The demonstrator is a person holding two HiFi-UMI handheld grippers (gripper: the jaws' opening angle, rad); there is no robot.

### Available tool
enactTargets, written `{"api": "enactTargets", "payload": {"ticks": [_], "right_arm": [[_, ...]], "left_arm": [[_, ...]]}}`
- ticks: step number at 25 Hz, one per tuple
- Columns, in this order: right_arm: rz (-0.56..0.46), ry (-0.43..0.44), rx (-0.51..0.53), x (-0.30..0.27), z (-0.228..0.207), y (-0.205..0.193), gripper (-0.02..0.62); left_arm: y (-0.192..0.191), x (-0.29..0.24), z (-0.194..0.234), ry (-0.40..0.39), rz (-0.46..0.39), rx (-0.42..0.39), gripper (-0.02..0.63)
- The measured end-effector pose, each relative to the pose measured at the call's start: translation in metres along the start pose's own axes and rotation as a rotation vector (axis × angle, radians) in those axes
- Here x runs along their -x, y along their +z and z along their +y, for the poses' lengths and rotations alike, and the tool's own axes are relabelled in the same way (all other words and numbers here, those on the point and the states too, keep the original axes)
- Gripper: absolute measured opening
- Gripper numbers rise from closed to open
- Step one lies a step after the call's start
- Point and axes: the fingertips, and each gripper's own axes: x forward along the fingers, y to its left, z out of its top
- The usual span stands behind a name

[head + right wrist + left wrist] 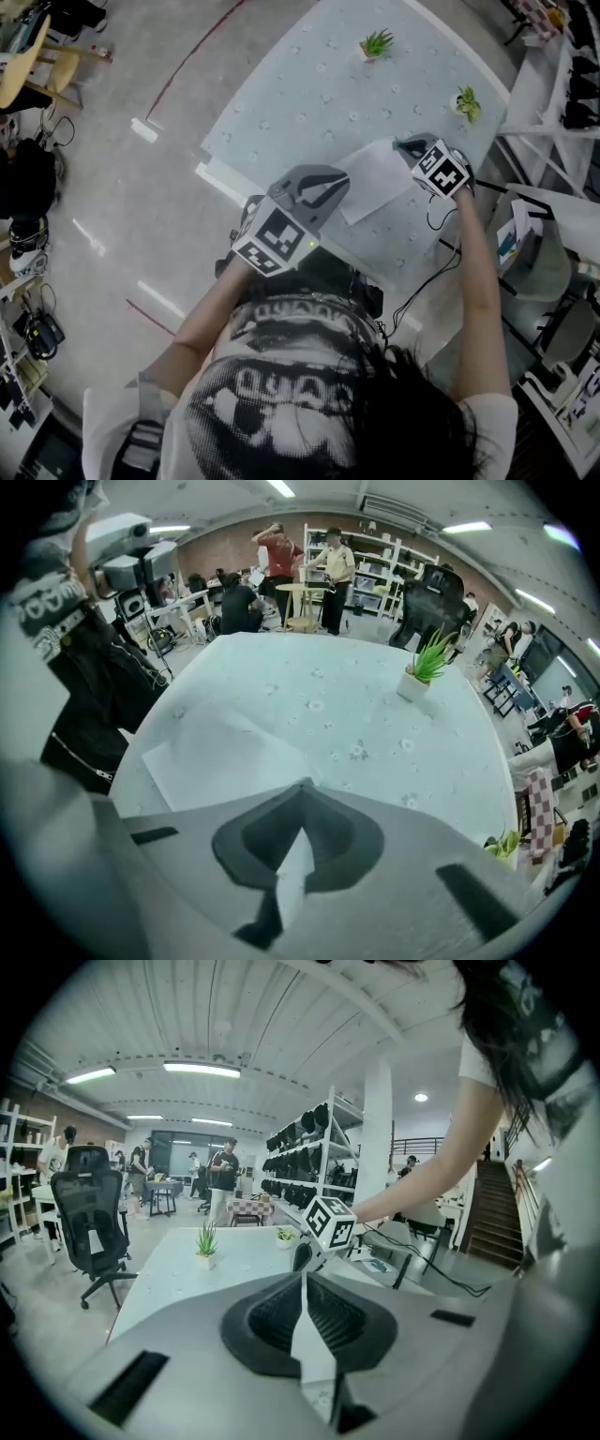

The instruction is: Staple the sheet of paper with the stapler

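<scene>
- One sheet of paper (380, 183) lies flat on the desk (309, 84), close to its near edge and askew to it. No stapler shows in any view.
- Two grippers flank the sheet. The left gripper (345, 180) hangs at the sheet's near-left side, and the right gripper (401, 145) is at its far corner. The sheet's long axis runs roughly from one to the other.
- Both are clenched, tips meeting. I cannot tell whether either nips the paper's edge.
- The right gripper looks lower and nearer the sheet. Finding the stapler must come first, I judge.
- Two small potted plants (375, 43) stand towards the far edge and far right corner.
</scene>
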Motion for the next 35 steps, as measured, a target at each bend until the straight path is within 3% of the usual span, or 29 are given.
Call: {"api": "enactTargets", "payload": {"ticks": [9,13,17,25,35], "right_arm": [[0.183,0.104,0.217,-0.008,0.005,0.001,0.006],[0.195,0.163,0.169,-0.013,0.003,-0.001,0.006],[0.16,0.159,0.121,-0.012,0.0,-0.003,0.006],[0.234,0.166,0.142,-0.014,0.001,-0.003,0.006],[0.28,0.183,0.171,-0.02,0.003,-0.001,0.006]], "left_arm": [[-0.008,0.001,0.007,0.052,-0.013,0.033,0.015],[-0.012,-0.007,0.006,0.052,-0.016,0.034,0.015],[-0.006,-0.02,-0.002,0.02,-0.039,0.027,0.015],[0.001,-0.039,-0.006,-0.02,-0.073,0.029,0.015],[0.001,-0.034,0.014,0.009,-0.065,0.026,0.015]]}}
